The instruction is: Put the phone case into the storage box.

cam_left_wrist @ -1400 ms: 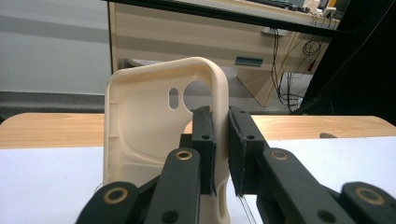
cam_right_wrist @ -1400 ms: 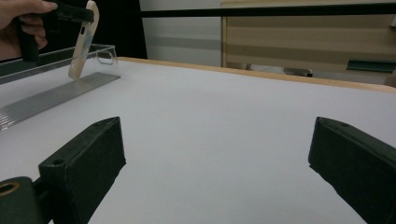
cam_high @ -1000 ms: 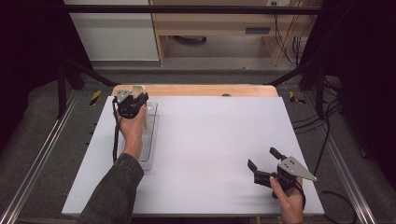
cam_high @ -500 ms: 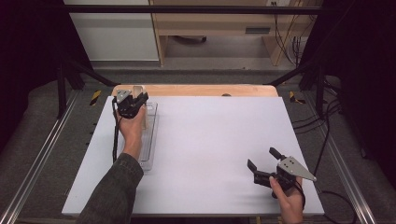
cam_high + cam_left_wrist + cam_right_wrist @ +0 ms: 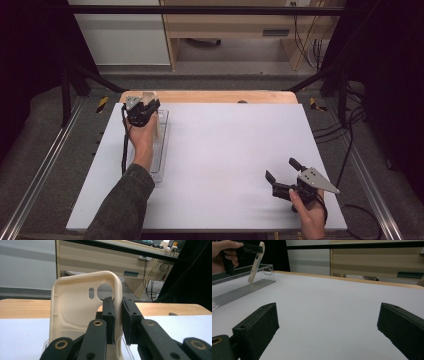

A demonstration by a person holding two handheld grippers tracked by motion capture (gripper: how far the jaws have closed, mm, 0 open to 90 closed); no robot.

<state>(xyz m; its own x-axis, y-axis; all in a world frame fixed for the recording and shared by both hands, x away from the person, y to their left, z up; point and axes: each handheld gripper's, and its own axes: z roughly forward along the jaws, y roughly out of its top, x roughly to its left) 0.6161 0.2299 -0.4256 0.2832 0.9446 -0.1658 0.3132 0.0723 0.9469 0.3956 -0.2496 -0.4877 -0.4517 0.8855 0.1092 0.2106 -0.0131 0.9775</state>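
In the left gripper view the bottom edge cuts off the cream plastic phone case (image 5: 75, 315), and the black jaws cover its lower right side. From the high view, the left gripper (image 5: 142, 111) and hand hide most of the clear ribbed plastic tray (image 5: 161, 150)

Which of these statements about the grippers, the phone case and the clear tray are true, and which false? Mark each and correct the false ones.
1. The left gripper is shut on the cream phone case. True.
2. The right gripper holds the case. False: its jaws stand open with nothing between them.
3. The case stands upright over the clear tray. True.
4. The tray lies at the table's right side. False: it lies at the left of the white table.
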